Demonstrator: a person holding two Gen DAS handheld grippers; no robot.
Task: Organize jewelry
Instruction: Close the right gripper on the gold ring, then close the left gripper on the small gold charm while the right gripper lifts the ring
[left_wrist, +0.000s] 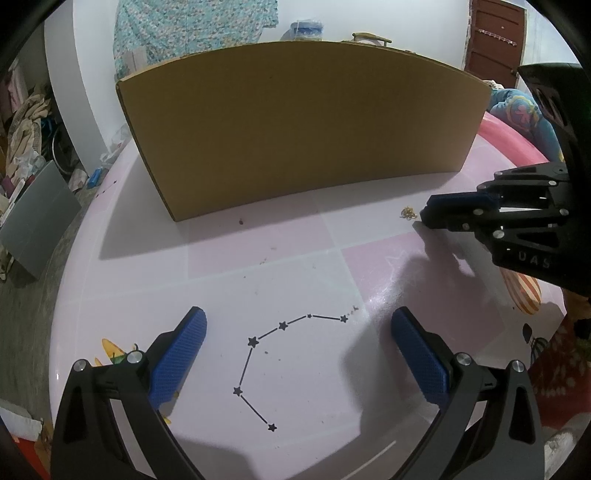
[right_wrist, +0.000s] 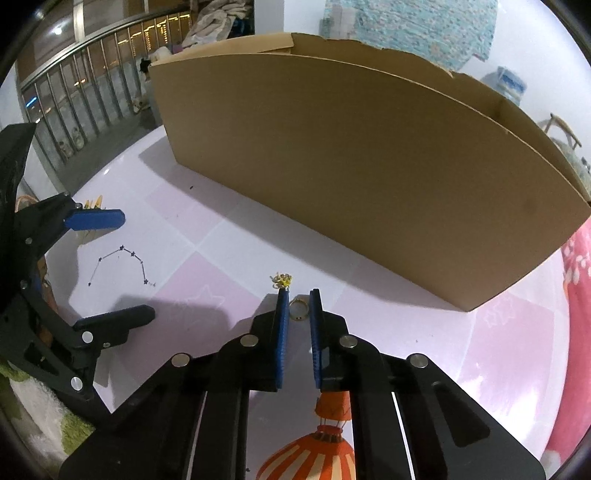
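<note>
A: Well, we take the cardboard box (right_wrist: 369, 177) as our landmark. In front of its long near wall, on the pink and white table (right_wrist: 229, 236), we see the right gripper (right_wrist: 299, 295) pointing down at the surface, its blue pads drawn close with a small gold ring (right_wrist: 297, 309) lying between the tips.

B: Is it clenched on the ring?

A: We see the ring lying flat between the pads, and they look to be just at its edges, but we cannot tell whether they press it. Just beyond the tips, toward the box, sits a little gold tangle of jewelry (right_wrist: 282, 280), untouched.

B: And our other claw?

A: The left gripper (left_wrist: 298, 325) hangs released, jaws wide apart and holding nothing, farther from the box than the right one, above the printed star constellation (left_wrist: 273, 350) on the table.
</note>
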